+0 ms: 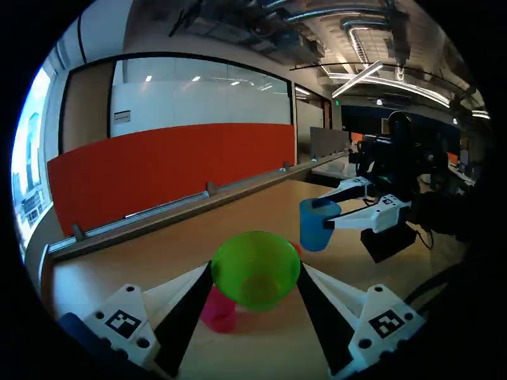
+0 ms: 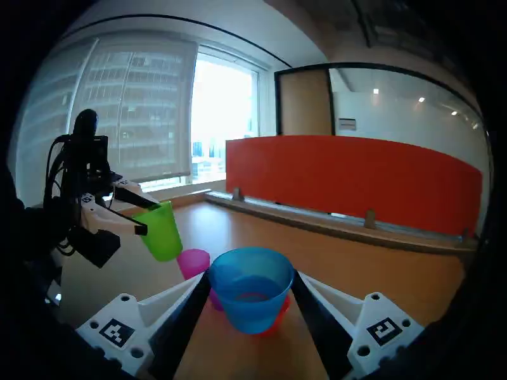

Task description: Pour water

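Observation:
My left gripper (image 1: pixel 253 269) is shut on a translucent green cup (image 1: pixel 255 271), held above the wooden table (image 1: pixel 158 253). A pink cup (image 1: pixel 218 310) stands on the table just below it, to the left. Farther right, my right gripper (image 1: pixel 329 212) holds a blue cup (image 1: pixel 315 223) in the air. In the right gripper view, that gripper (image 2: pixel 251 285) is shut on the blue cup (image 2: pixel 251 297), with a red cup (image 2: pixel 279 316) partly hidden beneath it. The pink cup (image 2: pixel 193 261) stands beyond, and the left gripper (image 2: pixel 149 215) holds the green cup (image 2: pixel 160 231) nearly upright at left.
An orange partition (image 1: pixel 171 164) with a metal rail (image 1: pixel 165 212) runs along the table's far edge. Bright windows (image 2: pixel 222 120) lie behind the left gripper. The hand holding the right gripper and dark office furniture (image 1: pixel 405 158) stand at right.

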`<state>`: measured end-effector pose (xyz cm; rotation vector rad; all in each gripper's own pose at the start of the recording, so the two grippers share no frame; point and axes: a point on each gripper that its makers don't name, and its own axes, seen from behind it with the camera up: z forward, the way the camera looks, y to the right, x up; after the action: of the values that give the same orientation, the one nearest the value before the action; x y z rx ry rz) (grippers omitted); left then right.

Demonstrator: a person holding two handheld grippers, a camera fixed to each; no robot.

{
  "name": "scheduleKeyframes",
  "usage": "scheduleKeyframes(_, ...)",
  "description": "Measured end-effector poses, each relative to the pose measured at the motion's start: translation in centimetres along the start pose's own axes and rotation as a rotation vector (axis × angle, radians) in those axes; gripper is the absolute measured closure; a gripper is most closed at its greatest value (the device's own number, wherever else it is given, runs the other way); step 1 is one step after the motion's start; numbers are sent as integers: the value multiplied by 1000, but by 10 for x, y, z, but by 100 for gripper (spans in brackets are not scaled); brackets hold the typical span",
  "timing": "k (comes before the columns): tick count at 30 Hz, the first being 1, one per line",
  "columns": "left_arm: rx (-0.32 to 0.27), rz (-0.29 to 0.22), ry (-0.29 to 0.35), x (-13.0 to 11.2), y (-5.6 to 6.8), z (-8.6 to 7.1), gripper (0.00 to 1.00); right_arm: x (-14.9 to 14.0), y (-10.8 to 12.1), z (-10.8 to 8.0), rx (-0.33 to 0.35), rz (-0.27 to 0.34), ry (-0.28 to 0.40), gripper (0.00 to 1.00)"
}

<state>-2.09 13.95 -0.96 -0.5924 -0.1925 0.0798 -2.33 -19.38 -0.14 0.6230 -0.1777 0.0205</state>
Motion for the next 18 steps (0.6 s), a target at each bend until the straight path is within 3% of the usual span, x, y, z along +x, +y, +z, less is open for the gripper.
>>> scheduleKeyframes(9, 24, 2, 52, -6, 13, -9, 10, -8, -7, -11, -6, 23, 14, 8)
scheduleKeyframes(18, 5, -32, 115, -3, 34, -19, 10, -14, -17, -19, -8, 20, 19, 8)
